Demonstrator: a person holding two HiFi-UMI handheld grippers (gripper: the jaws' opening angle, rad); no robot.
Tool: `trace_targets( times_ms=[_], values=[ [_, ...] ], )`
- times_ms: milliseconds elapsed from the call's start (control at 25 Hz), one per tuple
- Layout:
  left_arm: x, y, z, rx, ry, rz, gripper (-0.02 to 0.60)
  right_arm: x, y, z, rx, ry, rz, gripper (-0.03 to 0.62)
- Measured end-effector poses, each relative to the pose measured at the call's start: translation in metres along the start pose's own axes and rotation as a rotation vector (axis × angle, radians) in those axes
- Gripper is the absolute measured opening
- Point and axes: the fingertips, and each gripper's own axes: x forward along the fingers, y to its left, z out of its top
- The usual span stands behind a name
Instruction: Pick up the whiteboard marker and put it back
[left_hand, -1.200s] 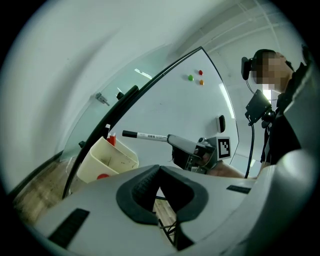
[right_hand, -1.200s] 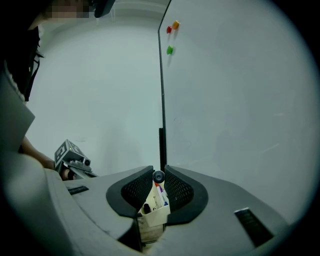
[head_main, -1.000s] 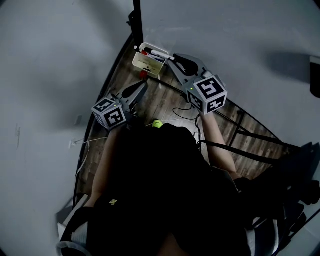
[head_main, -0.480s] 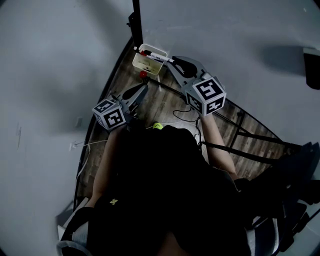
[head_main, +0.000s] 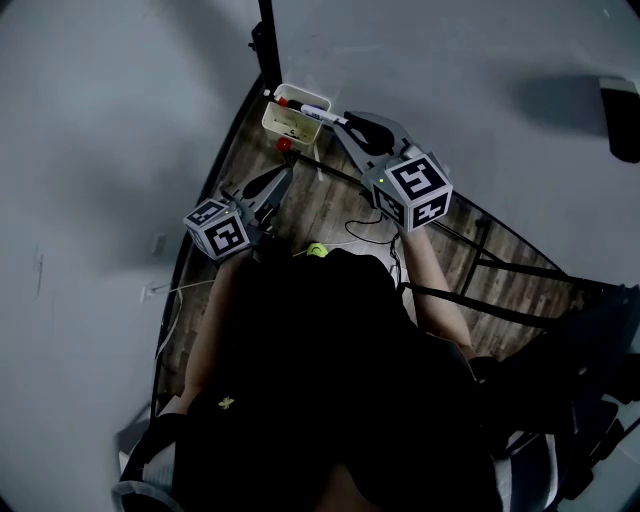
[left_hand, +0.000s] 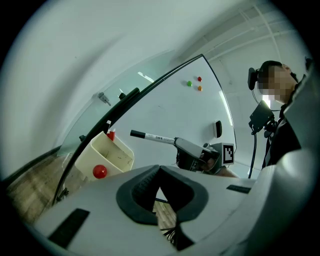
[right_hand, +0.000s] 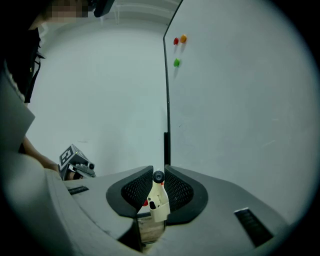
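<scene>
The right tongs (head_main: 341, 122) pinch the marker (head_main: 318, 111), its tip just over the box (head_main: 283, 124) at the board's (right_hand: 240, 100) edge, the left tongs (head_main: 284, 178) are closed and empty, and letting go too soon could drop it on the floor (head_main: 330, 205).

Gripping a whiteboard marker (head_main: 318, 110) in the right gripper (head_main: 345, 125), up at the rim of a cream tray (head_main: 281, 126). Pointing the left gripper (head_main: 284, 178) toward a small red ball (head_main: 284, 144) just under that tray, tips together, nothing between them. Standing over wood floor (head_main: 330, 195) beside a looped black cable (head_main: 365, 228) and a green ball (head_main: 316, 249).
</scene>
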Motion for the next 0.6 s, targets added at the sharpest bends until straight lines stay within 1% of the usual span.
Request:
trace_targets(
  times_ms=[160, 600],
  values=[
    [-0.003, -0.001, -0.004, -0.016, 0.007, 0.008, 0.006, -0.001, 0.001, 0.001, -0.001, -0.003, 0.000, 0.087],
    [-0.013, 0.006, -0.007, -0.038, -0.004, 0.020, 0.006, 0.005, 0.008, -0.004, 0.007, 0.009, 0.011, 0.087]
  ],
)
